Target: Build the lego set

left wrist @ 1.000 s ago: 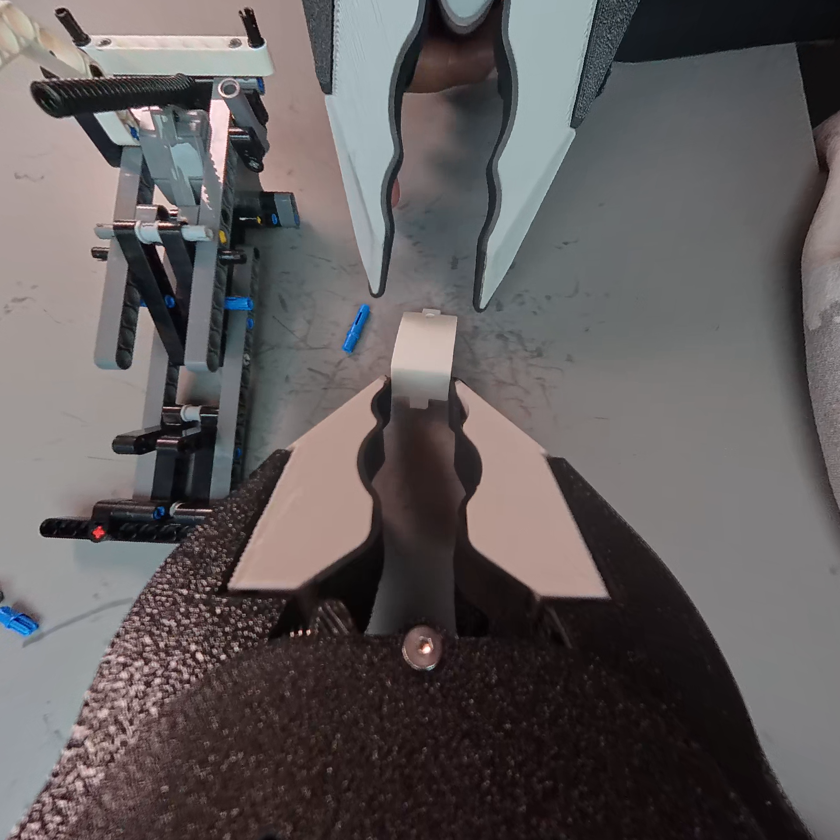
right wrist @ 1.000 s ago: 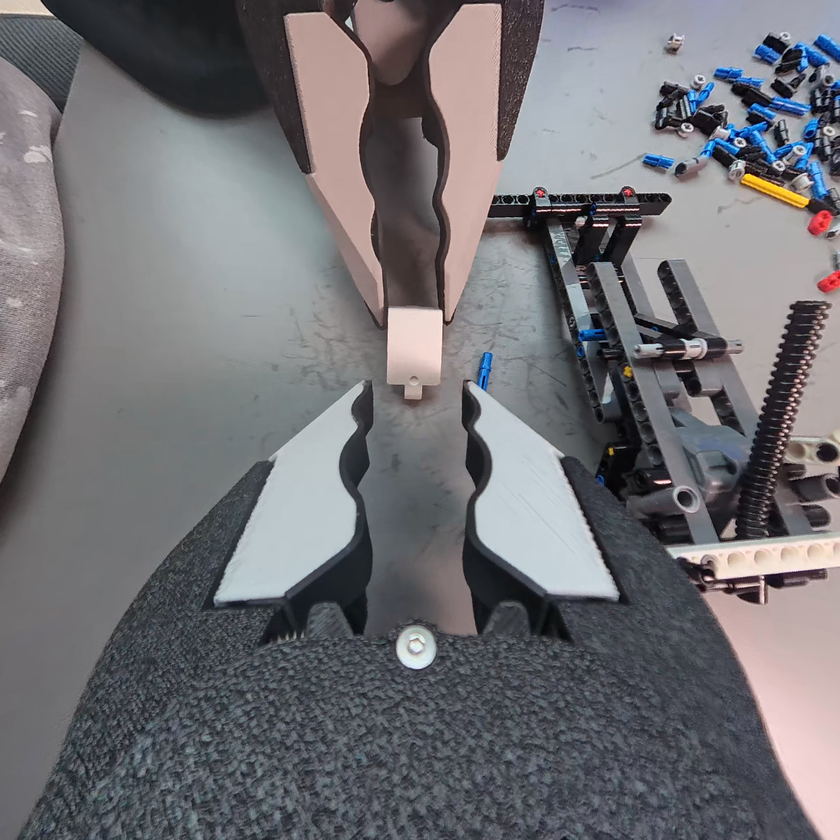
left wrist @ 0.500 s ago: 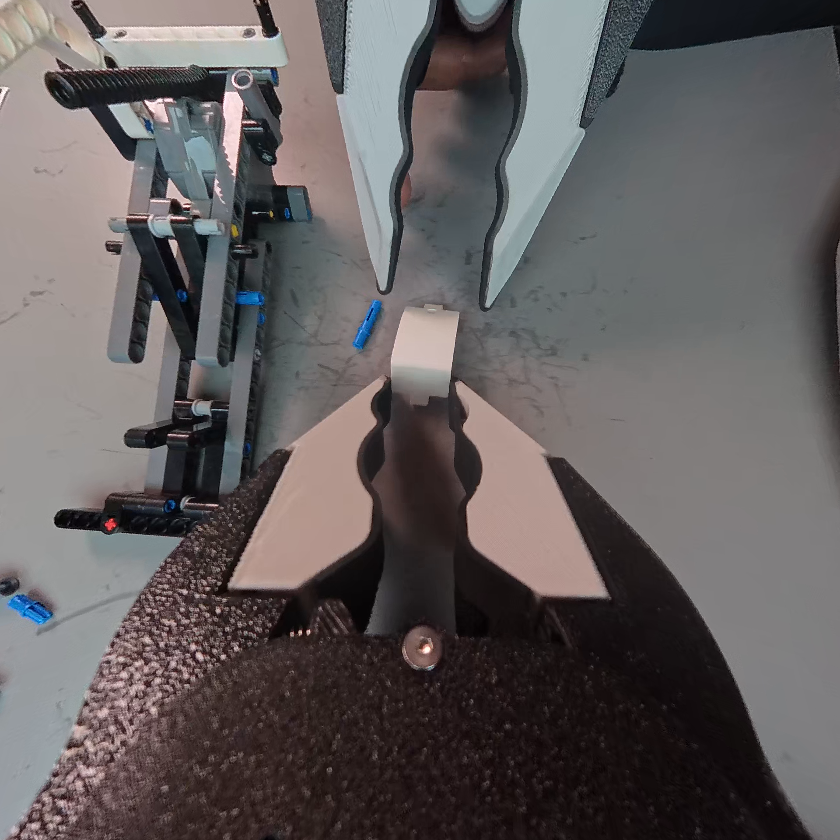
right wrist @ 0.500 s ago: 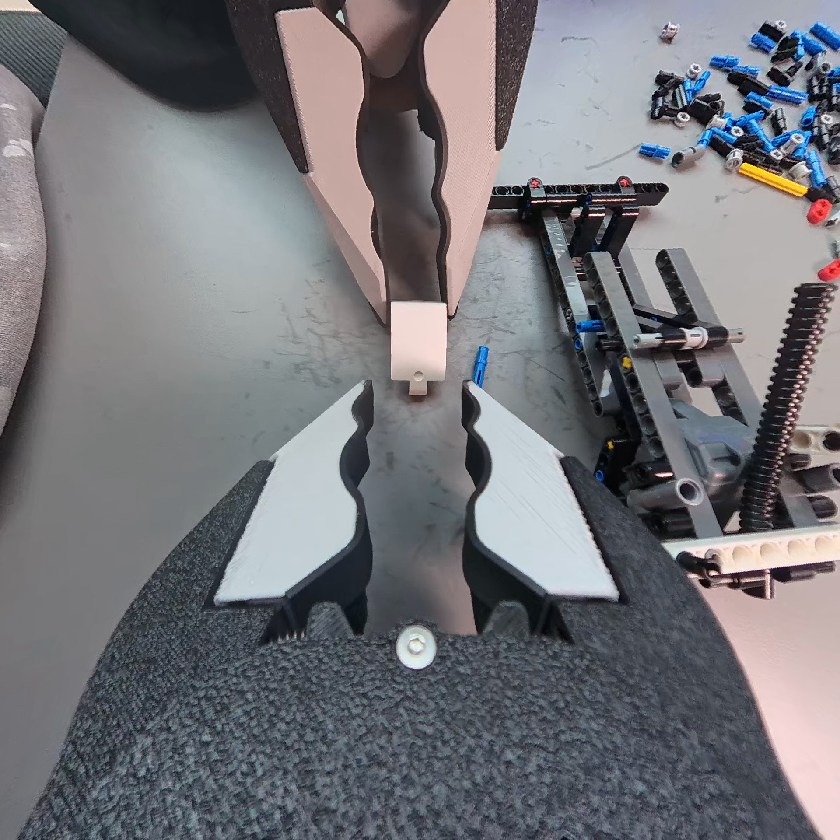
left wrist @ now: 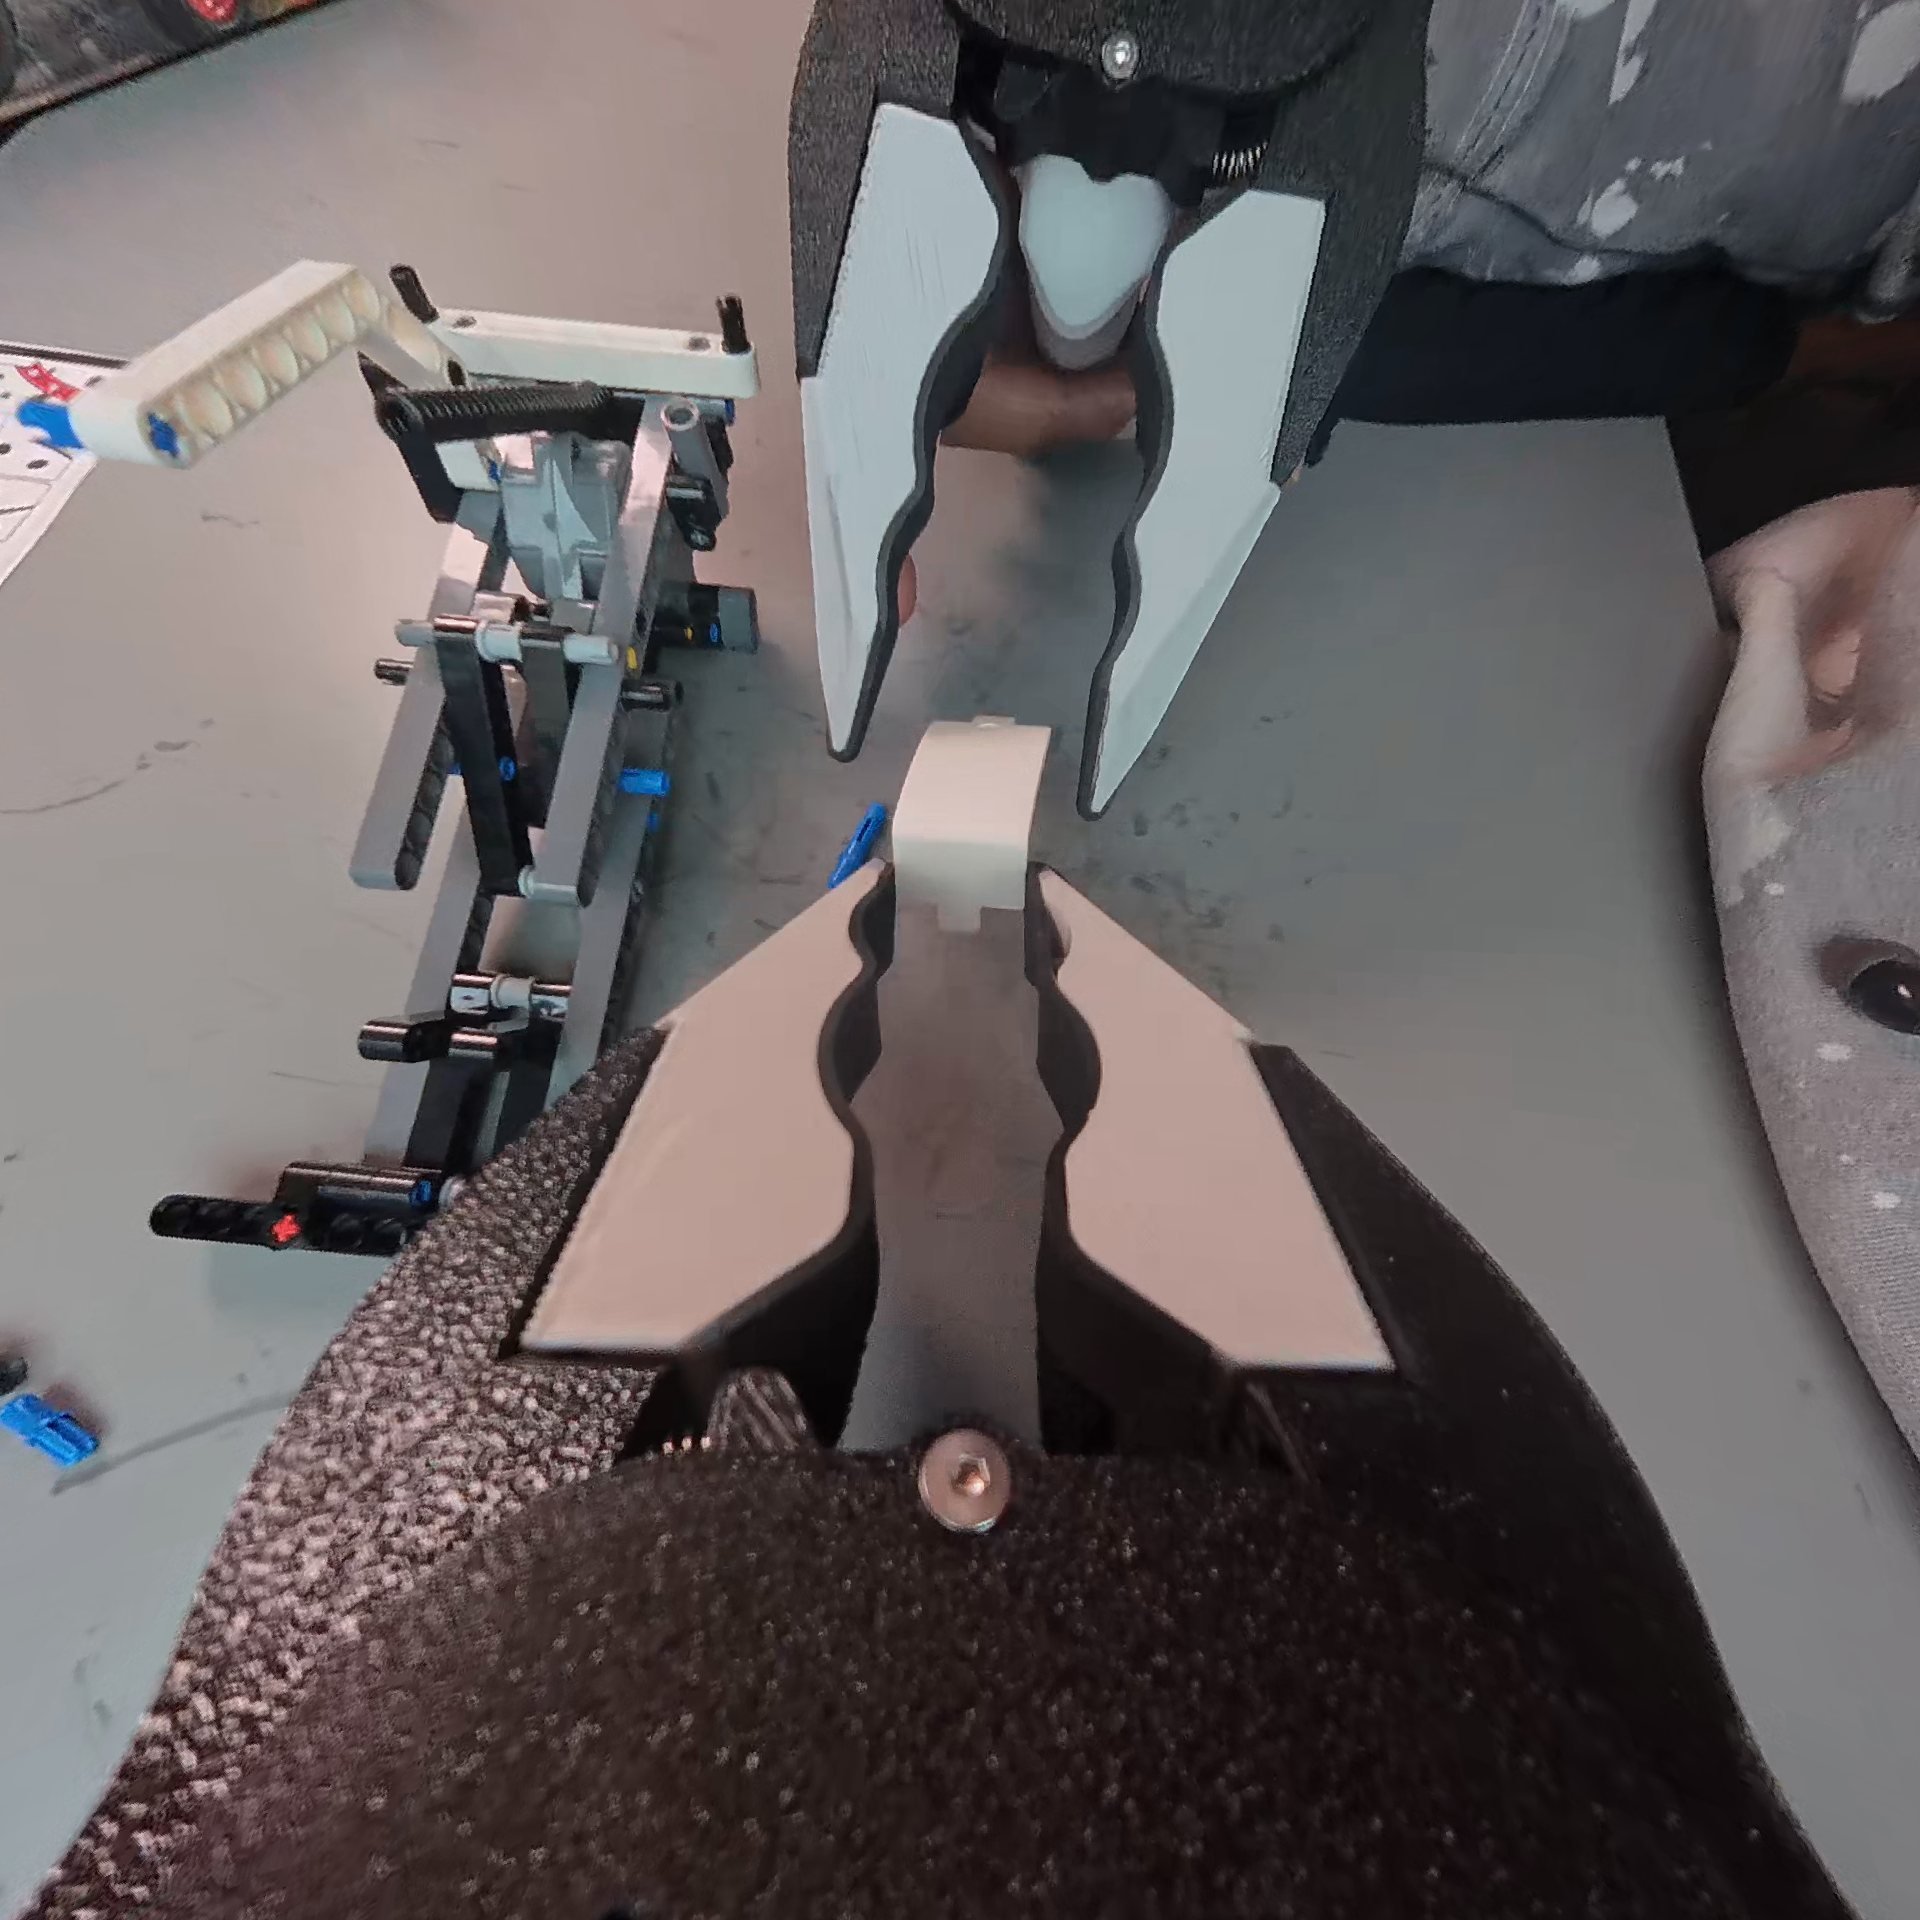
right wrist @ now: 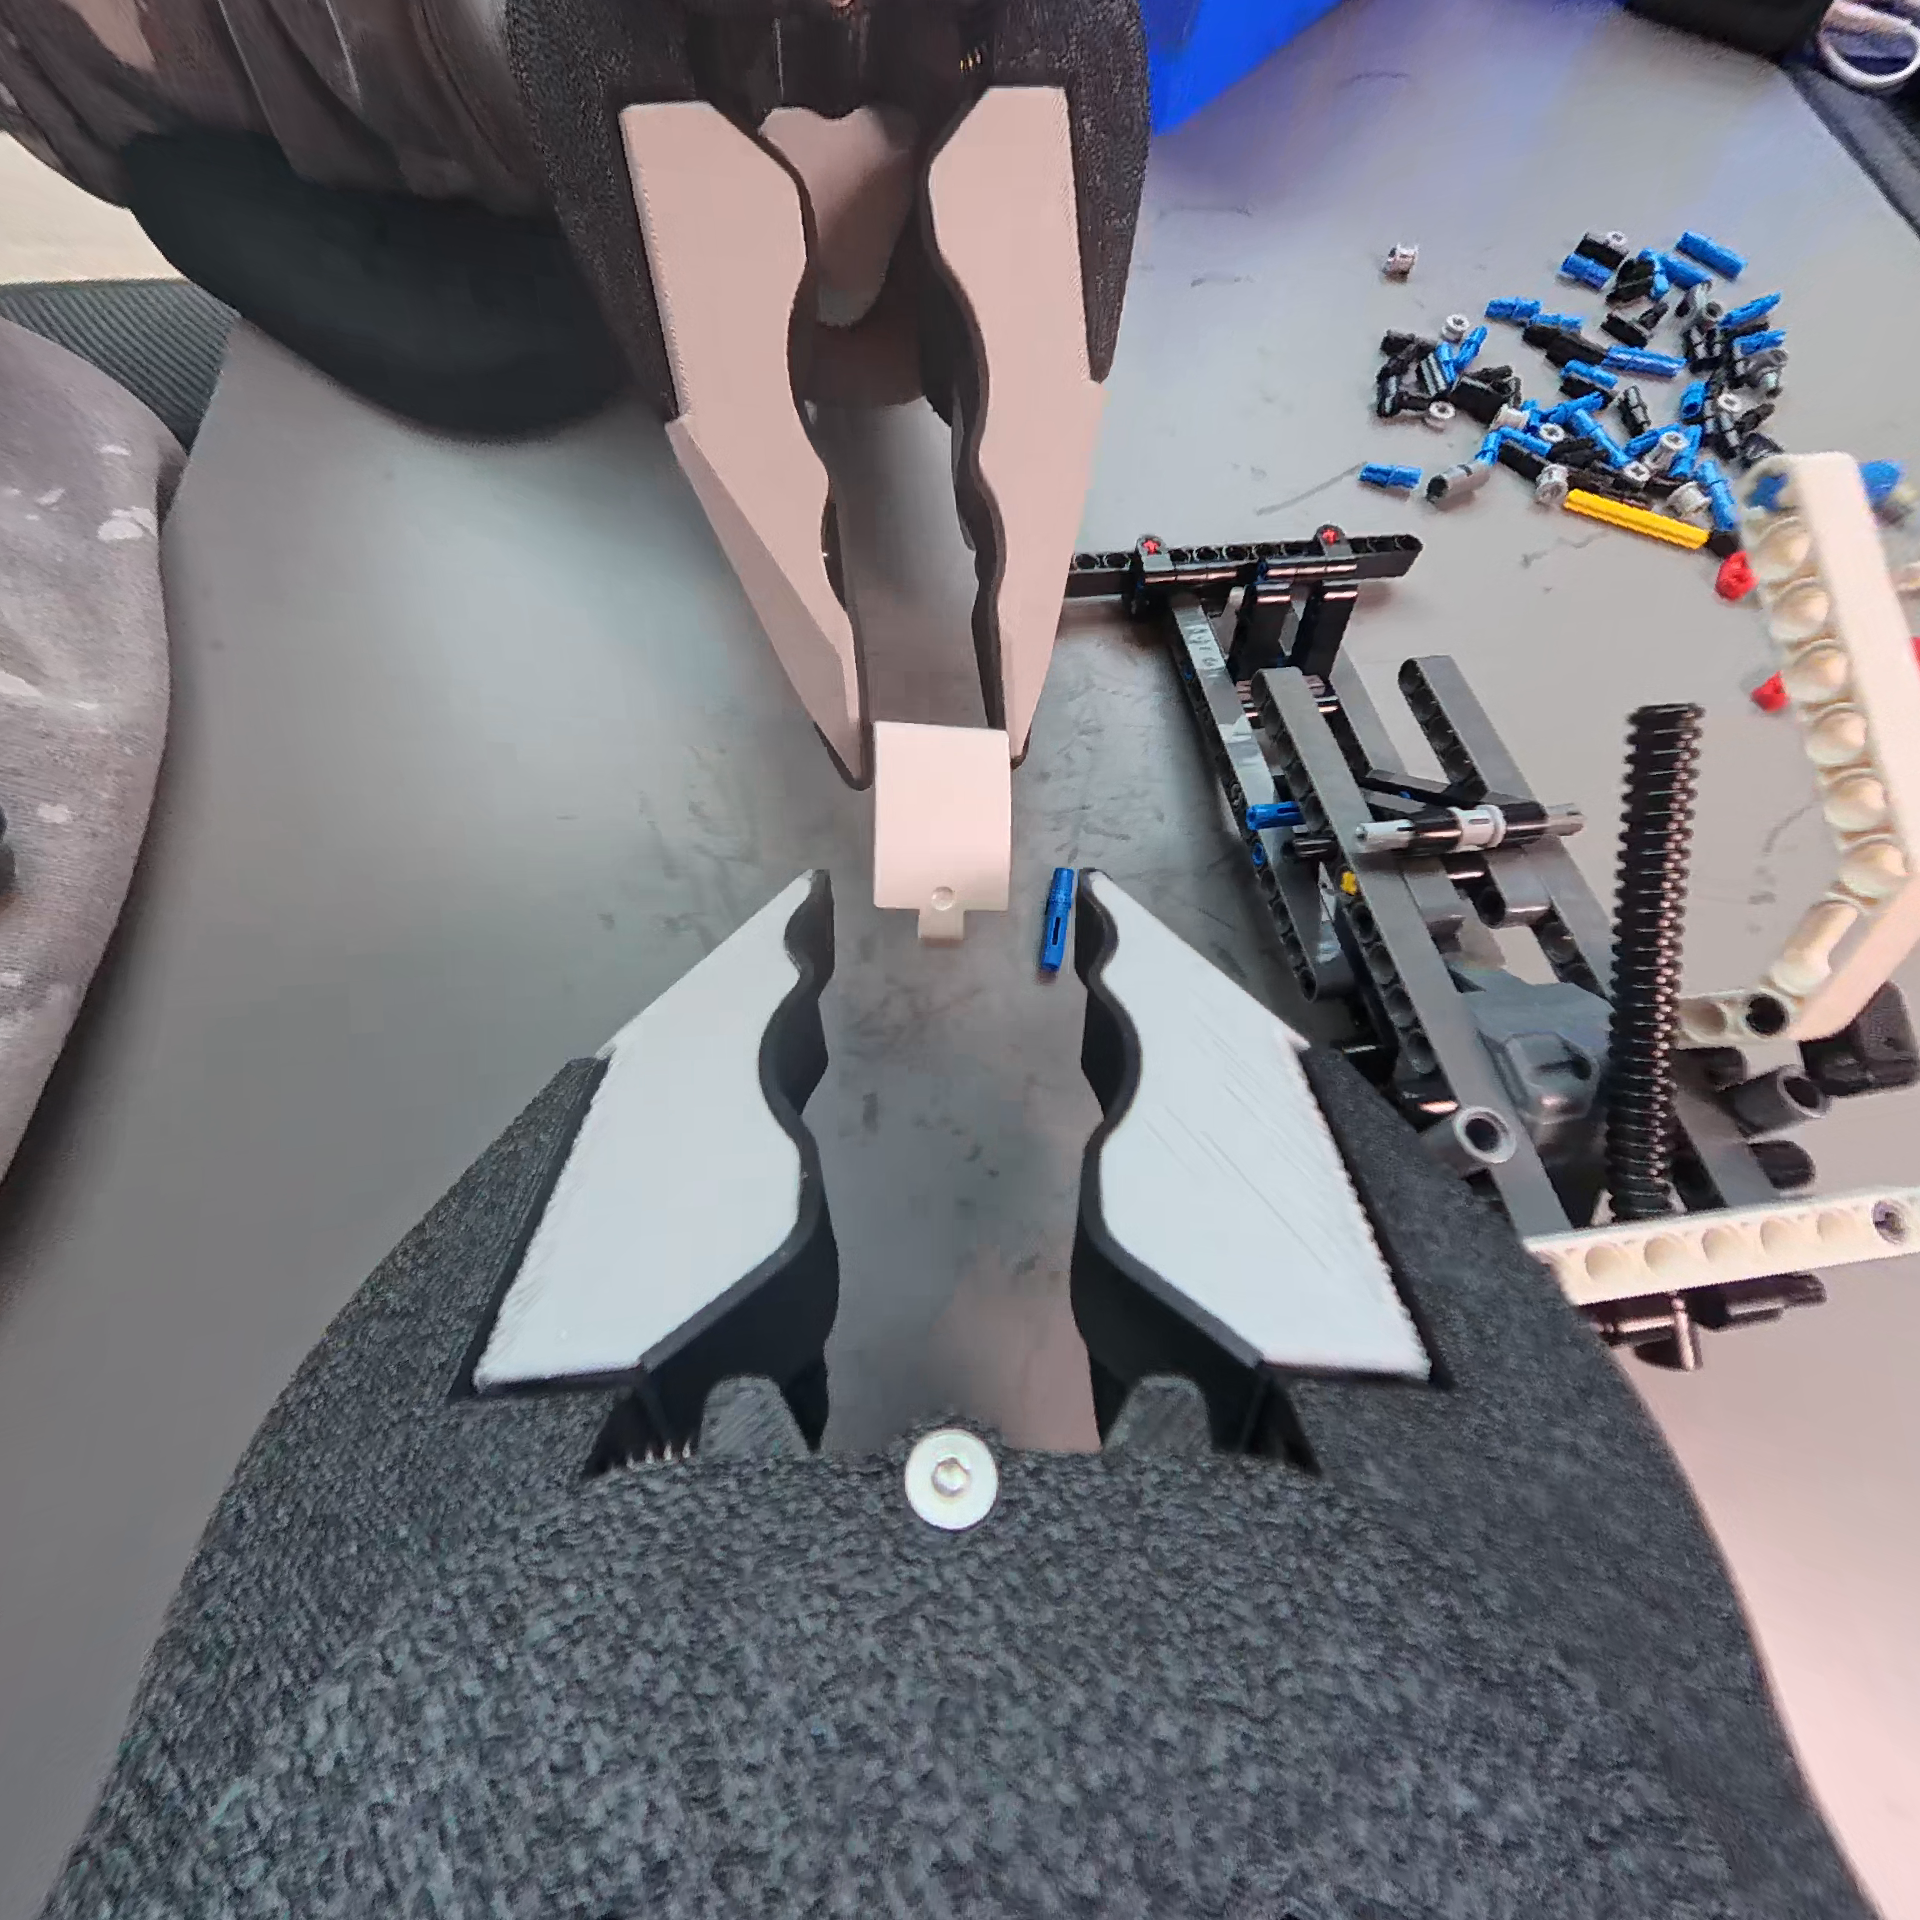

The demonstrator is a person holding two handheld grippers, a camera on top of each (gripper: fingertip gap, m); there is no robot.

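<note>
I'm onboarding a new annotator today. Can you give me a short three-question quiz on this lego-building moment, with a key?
1. True or false: the left gripper is shut on the white curved panel.
2. Multiple choice: the small blue pin lies (A) loose on the table between the panel and the lego frame, (B) in the right gripper, (C) in the pile of loose parts.
3. Fill in: the right gripper's jaws stand ____, with nothing between them.

Key: 1 true; 2 A; 3 open.
</note>
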